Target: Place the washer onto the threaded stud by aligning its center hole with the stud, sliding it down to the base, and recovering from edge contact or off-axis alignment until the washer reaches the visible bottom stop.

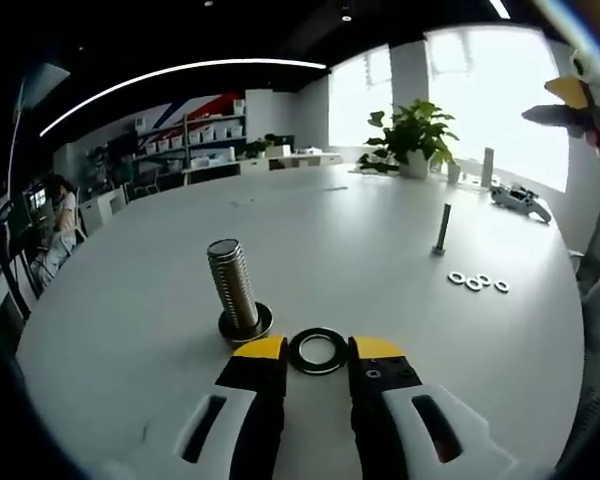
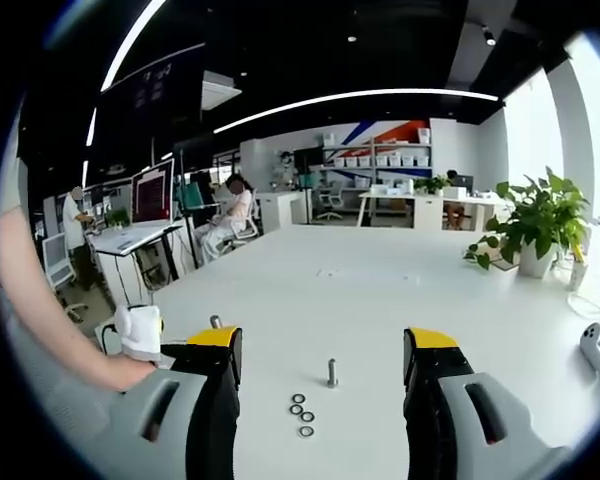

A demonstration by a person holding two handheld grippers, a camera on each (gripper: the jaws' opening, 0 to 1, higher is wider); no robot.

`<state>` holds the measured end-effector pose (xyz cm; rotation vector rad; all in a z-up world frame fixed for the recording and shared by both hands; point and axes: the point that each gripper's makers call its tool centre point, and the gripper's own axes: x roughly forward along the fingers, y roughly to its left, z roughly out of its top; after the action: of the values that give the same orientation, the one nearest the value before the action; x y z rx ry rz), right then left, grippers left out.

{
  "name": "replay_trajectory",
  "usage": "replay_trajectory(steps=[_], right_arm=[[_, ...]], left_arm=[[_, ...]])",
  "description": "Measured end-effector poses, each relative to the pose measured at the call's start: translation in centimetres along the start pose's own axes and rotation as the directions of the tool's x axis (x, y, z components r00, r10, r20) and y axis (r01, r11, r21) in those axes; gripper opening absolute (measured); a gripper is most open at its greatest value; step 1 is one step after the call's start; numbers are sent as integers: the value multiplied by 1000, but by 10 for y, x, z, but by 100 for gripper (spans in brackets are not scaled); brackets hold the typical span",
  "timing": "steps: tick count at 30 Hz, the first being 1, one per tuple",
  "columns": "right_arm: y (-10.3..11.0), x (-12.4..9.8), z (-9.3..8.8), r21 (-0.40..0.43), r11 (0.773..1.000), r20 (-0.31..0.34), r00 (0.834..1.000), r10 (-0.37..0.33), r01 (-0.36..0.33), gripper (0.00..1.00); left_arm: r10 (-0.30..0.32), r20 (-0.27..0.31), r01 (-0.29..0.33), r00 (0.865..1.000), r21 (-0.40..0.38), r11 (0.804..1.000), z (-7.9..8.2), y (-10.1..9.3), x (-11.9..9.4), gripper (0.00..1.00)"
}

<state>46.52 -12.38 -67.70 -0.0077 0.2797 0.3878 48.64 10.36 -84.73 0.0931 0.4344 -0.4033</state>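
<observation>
A dark washer (image 1: 317,351) lay flat on the white counter (image 1: 360,240) between the yellow-tipped fingers (image 1: 261,350) of the left gripper (image 1: 318,351), which stood apart on either side of it and did not appear to be clamped on it; whether the tips touched its rim could not be told from the left gripper view; just beside it, up and to the left in that view, the large threaded stud (image 1: 234,286) stood upright on its base, where a washer-like ring already seemed to sit; a slimmer bolt (image 1: 443,229) and a row of small washers (image 1: 478,282) lay well apart across the counter; in the right gripper view, the right gripper (image 2: 321,355) was held with its fingers (image 2: 220,345) wide apart and nothing between them, looking toward that slim bolt (image 2: 332,373) and the small washers (image 2: 301,412), a person's arm at the left edge; judged from this, the task was at its start; the washer had yet to be gripped, lifted, centred over the stud and slid down to the bottom stop.
</observation>
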Motion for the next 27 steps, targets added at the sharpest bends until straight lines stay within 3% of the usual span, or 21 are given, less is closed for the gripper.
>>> replay_trajectory(steps=[13,27], right_arm=[[2,0,-1,-7,1000,-5,1000,0,0,67],[1,-1,0,-4,1000,-6,1000,-11,11,67]], left_arm=[[12,23,-12,1000,-7,1000,-1,4,3,22],[12,-1,-12,1000,-45,999,-2,6,4,22]])
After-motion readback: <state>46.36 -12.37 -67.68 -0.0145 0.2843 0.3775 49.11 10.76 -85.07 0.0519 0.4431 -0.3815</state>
